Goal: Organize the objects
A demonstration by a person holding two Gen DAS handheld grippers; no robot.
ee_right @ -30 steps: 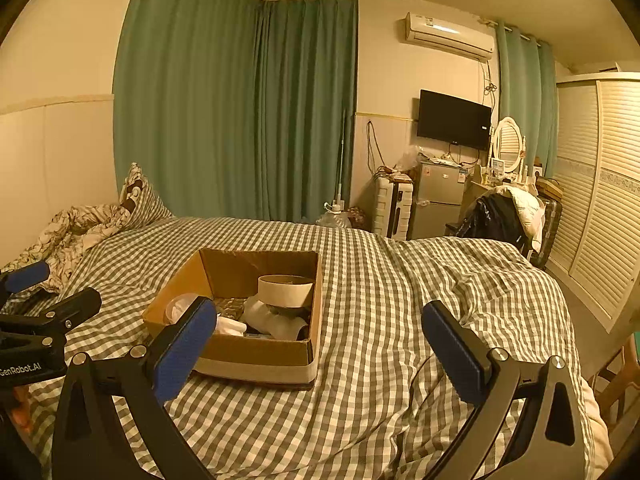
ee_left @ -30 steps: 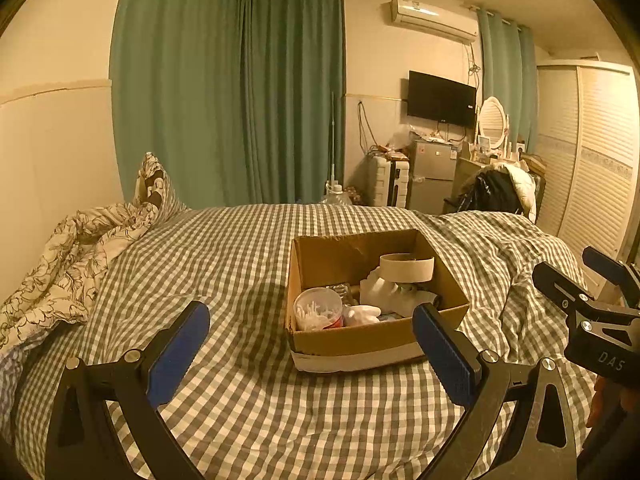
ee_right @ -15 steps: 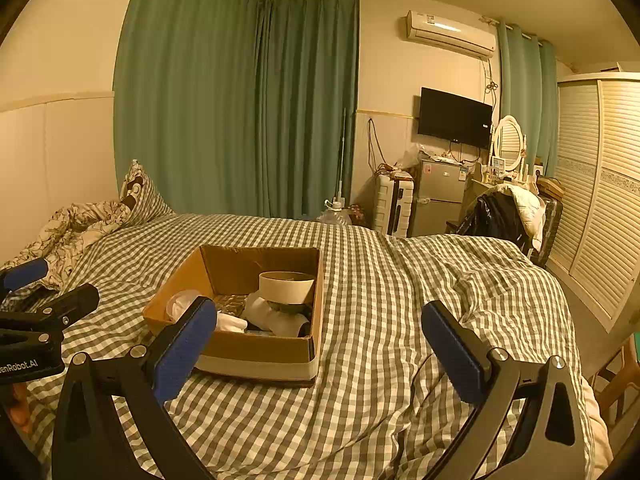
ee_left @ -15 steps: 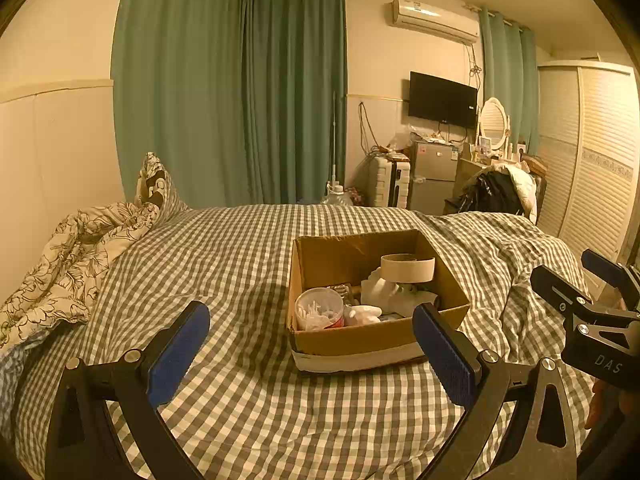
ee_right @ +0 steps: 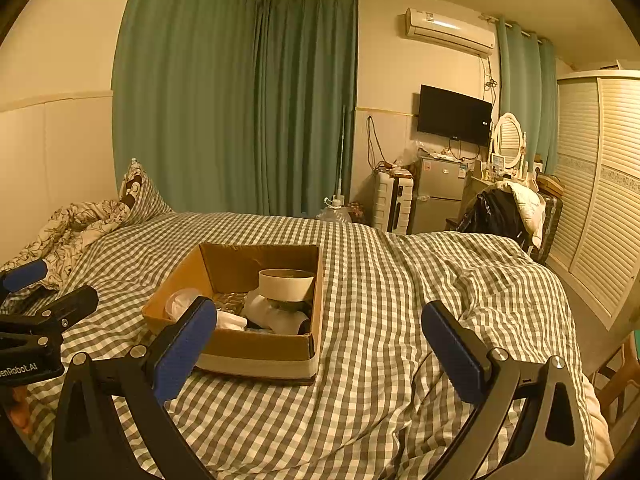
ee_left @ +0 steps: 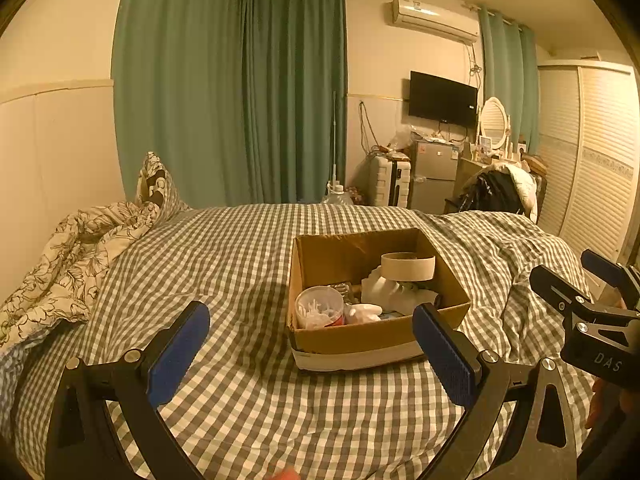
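Note:
An open cardboard box sits on a checked bedspread. It also shows in the right wrist view. Inside are a roll of wide tape, a clear tub of cotton swabs and white items. My left gripper is open and empty, held above the bed in front of the box. My right gripper is open and empty, to the right of the box's near corner. Each gripper shows at the edge of the other's view.
A crumpled floral quilt and pillow lie at the bed's left. Green curtains hang behind. A small fridge, a suitcase, a chair with clothes and a louvred wardrobe stand at the right.
Both grippers have stayed open and almost still. The views have shifted only slightly.

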